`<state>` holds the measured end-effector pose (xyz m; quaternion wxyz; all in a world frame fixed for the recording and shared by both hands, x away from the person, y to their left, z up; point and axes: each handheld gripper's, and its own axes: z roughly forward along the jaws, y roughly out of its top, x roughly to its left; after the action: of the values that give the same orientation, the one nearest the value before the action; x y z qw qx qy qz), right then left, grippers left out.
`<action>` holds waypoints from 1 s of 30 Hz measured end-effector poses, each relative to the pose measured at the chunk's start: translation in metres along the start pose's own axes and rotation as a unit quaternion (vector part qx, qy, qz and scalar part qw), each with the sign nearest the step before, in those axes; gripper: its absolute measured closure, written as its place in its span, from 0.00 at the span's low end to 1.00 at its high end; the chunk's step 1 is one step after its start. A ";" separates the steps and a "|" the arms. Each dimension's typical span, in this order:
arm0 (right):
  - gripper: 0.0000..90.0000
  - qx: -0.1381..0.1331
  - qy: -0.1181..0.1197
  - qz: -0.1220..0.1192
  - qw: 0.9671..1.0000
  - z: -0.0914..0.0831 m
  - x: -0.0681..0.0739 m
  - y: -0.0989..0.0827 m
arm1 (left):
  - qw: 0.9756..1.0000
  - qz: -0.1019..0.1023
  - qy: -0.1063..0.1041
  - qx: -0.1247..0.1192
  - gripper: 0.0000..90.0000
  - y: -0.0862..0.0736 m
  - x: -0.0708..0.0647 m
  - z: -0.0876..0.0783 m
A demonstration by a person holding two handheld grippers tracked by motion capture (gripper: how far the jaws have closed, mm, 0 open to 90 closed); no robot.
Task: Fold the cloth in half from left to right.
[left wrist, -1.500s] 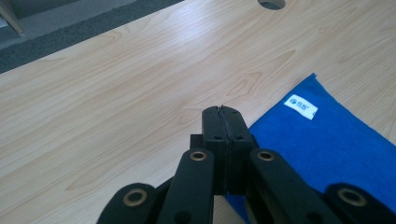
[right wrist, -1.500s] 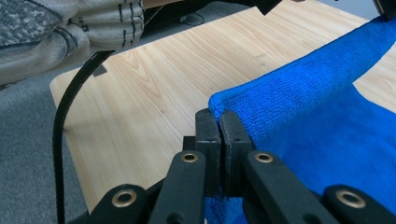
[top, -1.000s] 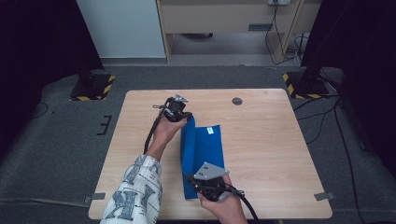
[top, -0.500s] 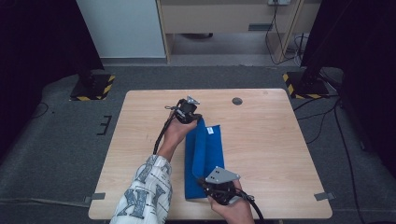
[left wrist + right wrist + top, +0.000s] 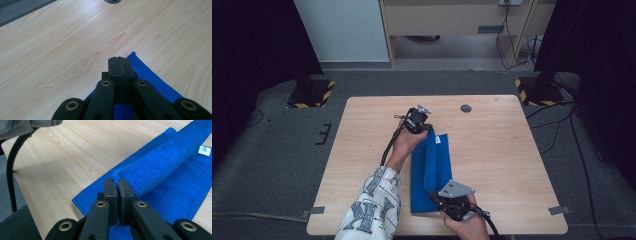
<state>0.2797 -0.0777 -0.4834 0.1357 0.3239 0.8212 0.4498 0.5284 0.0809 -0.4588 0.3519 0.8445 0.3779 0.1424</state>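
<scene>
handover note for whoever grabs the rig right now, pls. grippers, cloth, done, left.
Left gripper: shut on the far corner of the blue towel.
Right gripper: shut on the near corner of the same long edge, lifted.
Towel: lengthwise on the wooden table, left edge raised and curling toward the right half; white label facing up at the far end.
Done: edge pinched at both ends, fold begun.
Left: probably carry the edge across, lay it flat, release.

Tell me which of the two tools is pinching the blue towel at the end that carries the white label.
The left tool, at the towel's far end, where the white label lies just beside it. The right tool grips the near end by the table's front edge.
</scene>
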 end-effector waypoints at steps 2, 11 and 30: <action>0.97 0.003 -0.003 0.004 1.000 0.000 -0.002 -0.002 | 1.000 -0.002 -0.001 0.000 0.99 0.000 0.000 0.002; 0.96 0.020 -0.010 0.012 1.000 0.003 -0.010 -0.017 | 1.000 -0.003 -0.012 0.010 0.99 -0.001 -0.007 0.019; 0.78 0.041 -0.041 0.037 0.998 -0.002 -0.021 -0.033 | 0.999 -0.027 -0.045 0.008 0.92 -0.002 -0.016 0.028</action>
<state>0.2814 -0.1057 -0.5108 0.1387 0.3777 0.8199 0.4073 0.5307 0.0559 -0.4794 0.3658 0.8421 0.3856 0.0918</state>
